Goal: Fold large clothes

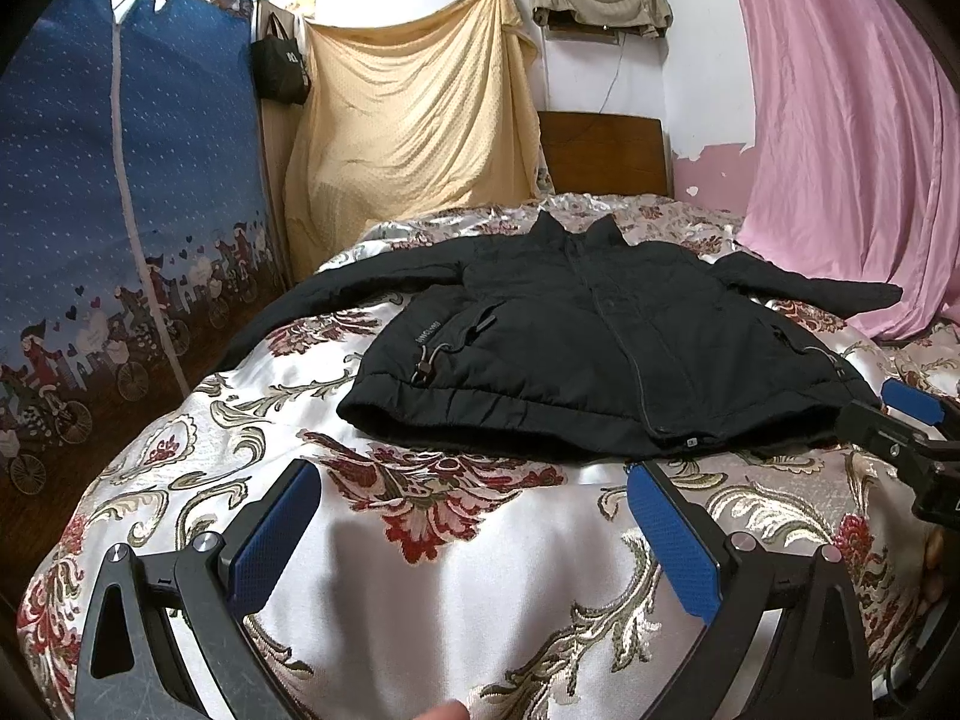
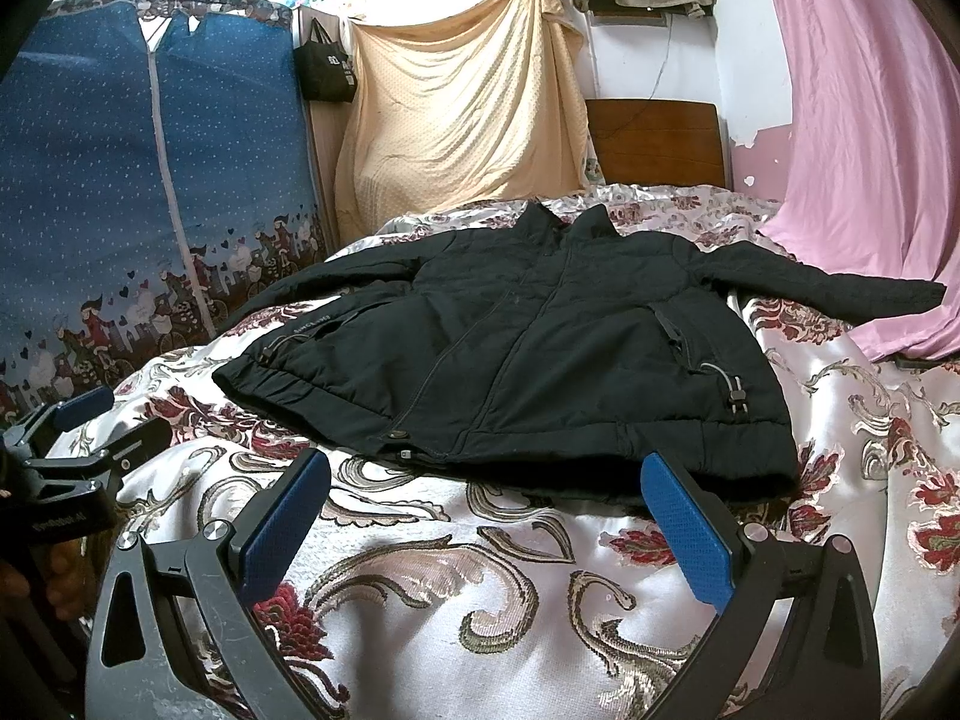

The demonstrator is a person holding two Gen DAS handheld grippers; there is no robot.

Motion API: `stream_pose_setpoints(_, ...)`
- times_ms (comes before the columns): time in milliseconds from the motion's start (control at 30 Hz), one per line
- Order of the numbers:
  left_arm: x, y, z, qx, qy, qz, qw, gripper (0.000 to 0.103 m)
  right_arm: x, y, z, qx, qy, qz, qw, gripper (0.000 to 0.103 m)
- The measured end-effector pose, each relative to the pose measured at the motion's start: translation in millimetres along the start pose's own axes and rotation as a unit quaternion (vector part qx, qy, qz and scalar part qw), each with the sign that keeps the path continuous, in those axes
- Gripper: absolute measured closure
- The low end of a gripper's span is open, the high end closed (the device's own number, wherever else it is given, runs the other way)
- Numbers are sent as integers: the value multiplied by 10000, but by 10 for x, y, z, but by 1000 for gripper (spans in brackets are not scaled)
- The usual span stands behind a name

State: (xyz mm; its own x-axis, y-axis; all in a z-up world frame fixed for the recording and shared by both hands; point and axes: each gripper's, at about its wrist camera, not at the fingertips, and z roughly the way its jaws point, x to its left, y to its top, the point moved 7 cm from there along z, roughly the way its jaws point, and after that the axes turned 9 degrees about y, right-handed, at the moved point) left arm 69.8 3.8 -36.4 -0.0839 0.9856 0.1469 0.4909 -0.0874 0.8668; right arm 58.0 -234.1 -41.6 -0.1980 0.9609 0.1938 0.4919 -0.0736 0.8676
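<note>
Both tongs, left gripper (image 1: 474, 528) & right gripper (image 2: 486, 516), wide apart w/ nothing held; pinch black jacket (image 1: 600, 336) mid-frame by its sleeve first.

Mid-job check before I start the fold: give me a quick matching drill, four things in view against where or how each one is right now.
Things:
1. black jacket
2. black tote bag
3. pink curtain
4. left claw

States or places:
A. hanging beside the blue wardrobe cover
B. open, over the floral bedspread, holding nothing
C. spread flat, zipped, sleeves out to both sides
D. draped along the right side of the bed

Pairs: 1-C, 2-A, 3-D, 4-B
</note>
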Motion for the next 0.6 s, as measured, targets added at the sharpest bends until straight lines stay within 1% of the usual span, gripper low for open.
stream_pose_setpoints(100,-70,96,73,209,-230,45,9995,0,-90,74,5,103,-114,130,9998,1)
stream_pose_setpoints(200,-230,276,173,331,-401,325,9981,0,-265,182,37,225,-36,325,9992,1)
stream_pose_setpoints(267,-385,457,252,322,-535,471,9969,0,-452,288,51,297,-57,399,9987,1)
stream_pose_setpoints(333,-576,610,341,375,-684,617,9950,0,-685,399,82,346,-165,445,9983,1)
stream_pose_setpoints(400,-792,762,481,483,-846,778,9922,0,-966,519,117,448,-264,553,9971,1)
stream_pose_setpoints(467,-1066,930,674,585,-1049,916,9885,0,-1361,669,186,583,-417,803,9942,1)
stream_pose_setpoints(533,-1346,1072,902,691,-1207,1014,9851,0,-1810,821,240,539,-601,1138,9902,1)
stream_pose_setpoints(600,-1673,1211,1181,796,-1324,1092,9819,0,-2323,1003,263,368,-924,1436,9846,1)
